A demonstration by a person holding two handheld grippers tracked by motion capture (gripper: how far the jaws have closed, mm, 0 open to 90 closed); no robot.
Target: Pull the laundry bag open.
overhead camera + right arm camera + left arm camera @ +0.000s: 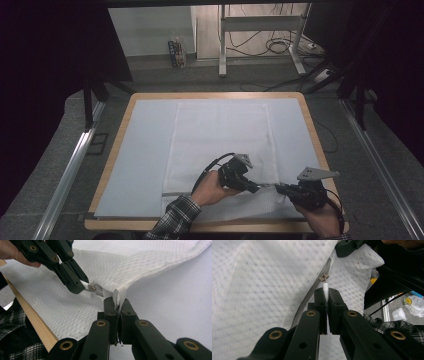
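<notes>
A white mesh bag lies flat on the table, with a grey zipper along its near end. My left gripper is shut on the white pull tab that hangs from the metal slider. Right beside it, my right gripper is shut on a white fabric loop at the bag's edge, by the zipper's end. In the right gripper view the left gripper comes in from the upper left and pinches the tab next to the slider. The bag's corner is lifted slightly between the two grippers.
A pale blue mat covers the wooden table; its near edge runs just below the grippers. Metal rails flank the table. Beyond it are a desk frame and cables on the floor.
</notes>
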